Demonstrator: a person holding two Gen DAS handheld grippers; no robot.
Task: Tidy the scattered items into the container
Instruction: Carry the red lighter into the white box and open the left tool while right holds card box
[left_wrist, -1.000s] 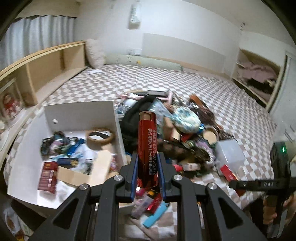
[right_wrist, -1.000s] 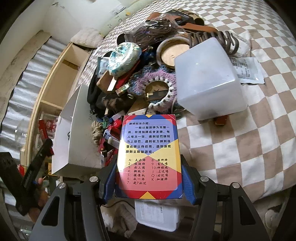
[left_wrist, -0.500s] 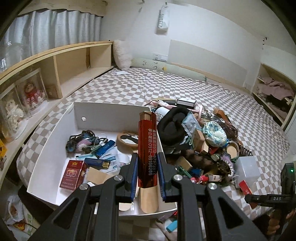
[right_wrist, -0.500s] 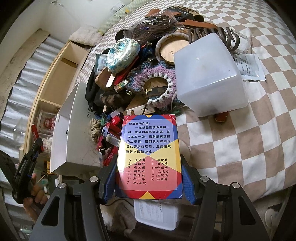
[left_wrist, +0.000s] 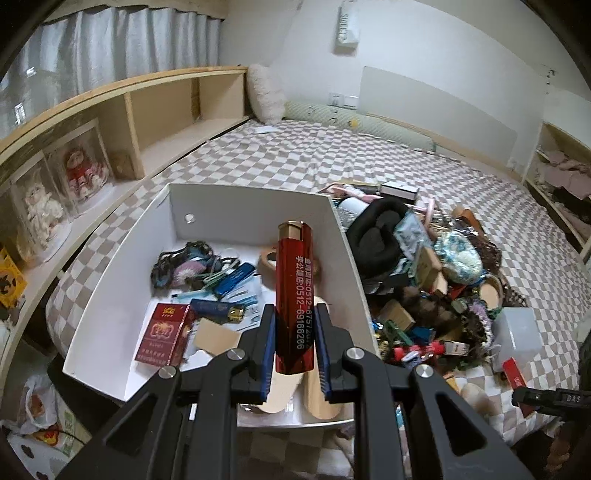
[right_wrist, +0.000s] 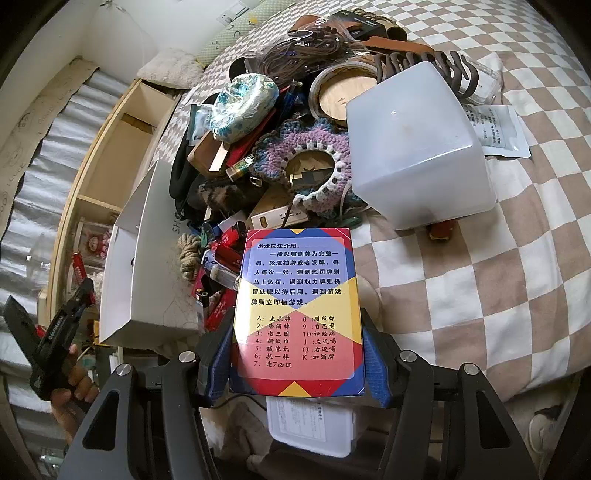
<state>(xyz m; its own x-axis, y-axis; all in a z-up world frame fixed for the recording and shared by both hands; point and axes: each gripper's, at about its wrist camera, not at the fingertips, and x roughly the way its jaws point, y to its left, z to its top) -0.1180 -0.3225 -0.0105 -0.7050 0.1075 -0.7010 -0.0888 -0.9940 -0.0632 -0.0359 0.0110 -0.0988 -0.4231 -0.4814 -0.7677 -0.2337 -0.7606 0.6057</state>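
Holding the red lighter (left_wrist: 294, 295) upright above the white box (left_wrist: 122, 254) on the bed (left_wrist: 295, 155). Lower toward a bare patch of the box floor, clear of the cigarette pack (left_wrist: 160, 332), before parting the pads; release low to prevent bounce-out. Left claw (left_wrist: 294, 341): nearly together, clamped on the lighter's lower half. Right claw (right_wrist: 297, 363): roughly half apart, clamped on the card box (right_wrist: 297, 310), beside the pile (right_wrist: 266, 140), well apart from the white box.
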